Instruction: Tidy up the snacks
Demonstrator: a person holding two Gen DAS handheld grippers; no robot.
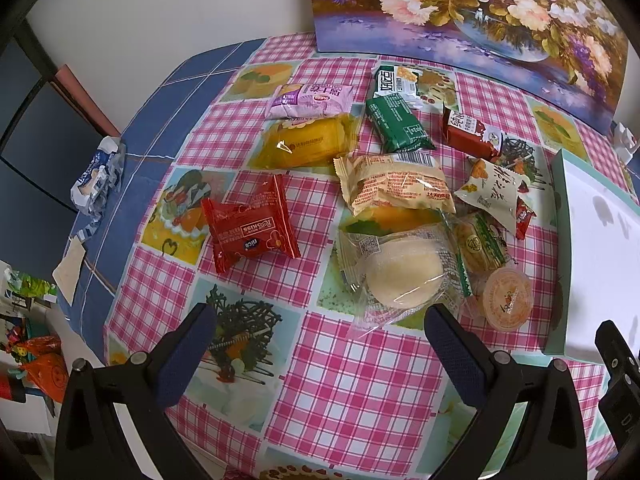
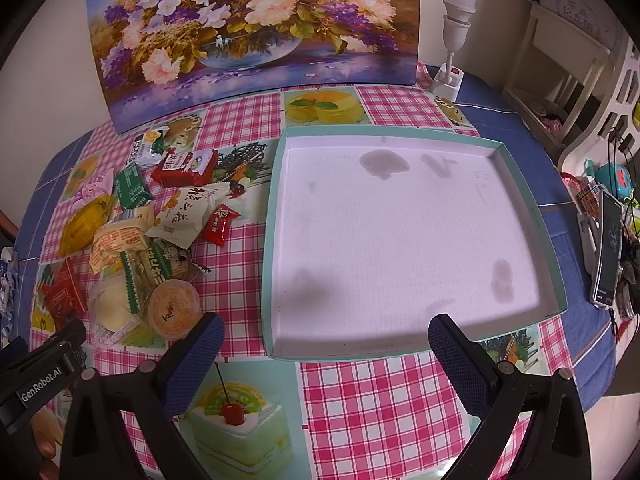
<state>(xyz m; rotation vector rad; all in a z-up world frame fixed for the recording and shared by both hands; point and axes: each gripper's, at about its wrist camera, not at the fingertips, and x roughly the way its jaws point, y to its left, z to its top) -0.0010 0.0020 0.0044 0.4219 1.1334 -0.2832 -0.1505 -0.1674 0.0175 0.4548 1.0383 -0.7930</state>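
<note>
Hovering low over the checked cloth of the desk, the left gripper has its jaws spread wide and holds nothing; the right gripper is likewise wide open and empty. Just beyond the left gripper's right fingertip lies the clear-wrapped pale cake, and beside it, further right, the orange jelly cup. Left of these and a little apart sits the red packet. Behind them the pile goes on: a cream wrapper, a yellow pack, a green bar, a purple pack.

The right gripper faces the shallow teal-rimmed box, bare inside but for some dark stains, with its near edge just ahead of the fingers. From that view the snacks lie off to the left, the jelly cup nearest, close to the left fingertip.

So the left gripper is the nearer one to the pile, with the pale cake slightly right of its centre line and the box well to its right. At the far edge a flower painting leans against the wall.
</note>
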